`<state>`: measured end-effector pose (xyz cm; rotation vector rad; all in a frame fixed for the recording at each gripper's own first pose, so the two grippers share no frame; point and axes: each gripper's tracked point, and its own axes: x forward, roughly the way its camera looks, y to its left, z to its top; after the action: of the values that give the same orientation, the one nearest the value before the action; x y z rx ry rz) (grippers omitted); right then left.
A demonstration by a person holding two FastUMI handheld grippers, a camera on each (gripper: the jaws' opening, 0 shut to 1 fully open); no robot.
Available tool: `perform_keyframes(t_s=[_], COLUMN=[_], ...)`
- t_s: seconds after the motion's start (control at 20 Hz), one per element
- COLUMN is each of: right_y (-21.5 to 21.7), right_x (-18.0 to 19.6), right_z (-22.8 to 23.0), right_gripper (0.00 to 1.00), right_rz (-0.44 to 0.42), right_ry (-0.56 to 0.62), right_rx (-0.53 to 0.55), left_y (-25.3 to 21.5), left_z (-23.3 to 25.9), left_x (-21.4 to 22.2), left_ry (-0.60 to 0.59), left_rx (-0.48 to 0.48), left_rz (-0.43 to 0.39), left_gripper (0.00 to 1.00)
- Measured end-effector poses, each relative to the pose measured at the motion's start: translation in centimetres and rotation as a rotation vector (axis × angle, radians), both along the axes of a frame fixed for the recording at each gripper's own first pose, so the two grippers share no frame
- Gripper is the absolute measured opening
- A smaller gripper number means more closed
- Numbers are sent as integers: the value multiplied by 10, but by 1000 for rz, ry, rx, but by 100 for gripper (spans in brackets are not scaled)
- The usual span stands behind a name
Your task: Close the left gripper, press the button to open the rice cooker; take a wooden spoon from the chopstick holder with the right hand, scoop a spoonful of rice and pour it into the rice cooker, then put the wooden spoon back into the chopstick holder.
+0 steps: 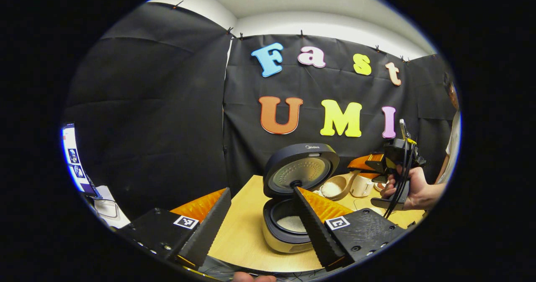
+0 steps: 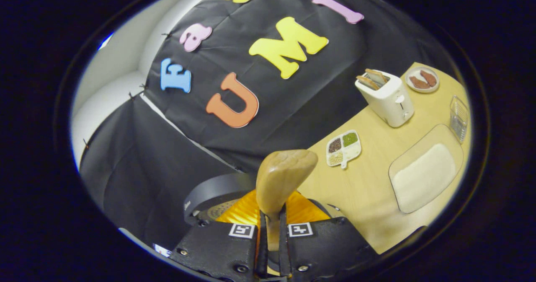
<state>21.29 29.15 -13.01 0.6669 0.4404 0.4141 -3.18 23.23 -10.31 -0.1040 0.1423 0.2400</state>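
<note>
The rice cooker [image 1: 289,236] stands open on the wooden table, its lid [image 1: 301,169] upright and white rice in the pot [image 1: 292,223]. My left gripper [image 1: 261,190] is open, its fingers spread wide on either side of the cooker and holding nothing. In the right gripper view, my right gripper [image 2: 271,215] is shut on the handle of the wooden spoon [image 2: 284,177], whose bowl sticks up past the fingers. The cooker's lid [image 2: 209,194] shows just behind them. In the left gripper view a hand holds the right gripper [image 1: 370,166] beside a rice bowl [image 1: 335,186] and a white chopstick holder [image 1: 362,185].
Along the table in the right gripper view stand a white toaster [image 2: 385,97] with bread, a divided dish of grains [image 2: 344,147], a small plate of food [image 2: 422,80], a clear glass container [image 2: 459,116] and a pale tray [image 2: 425,169]. A person [image 1: 450,148] stands at the right edge.
</note>
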Motion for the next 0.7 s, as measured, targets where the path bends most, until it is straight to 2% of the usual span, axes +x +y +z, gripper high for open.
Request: perform_keyframes(t_s=[0.45,0.7], right_y=[31,36], right_x=[-7,-14], right_z=[-14,-7], right_gripper=[16,16], right_rz=[33,9], right_ry=[-190,-322], right_rx=[-383,-560], left_y=[31,31], left_z=[-22,-38], left_x=[-20,-26], left_ry=[21,44], left_rx=[-42,-85], left_rz=[64,78], left_gripper=[95,95])
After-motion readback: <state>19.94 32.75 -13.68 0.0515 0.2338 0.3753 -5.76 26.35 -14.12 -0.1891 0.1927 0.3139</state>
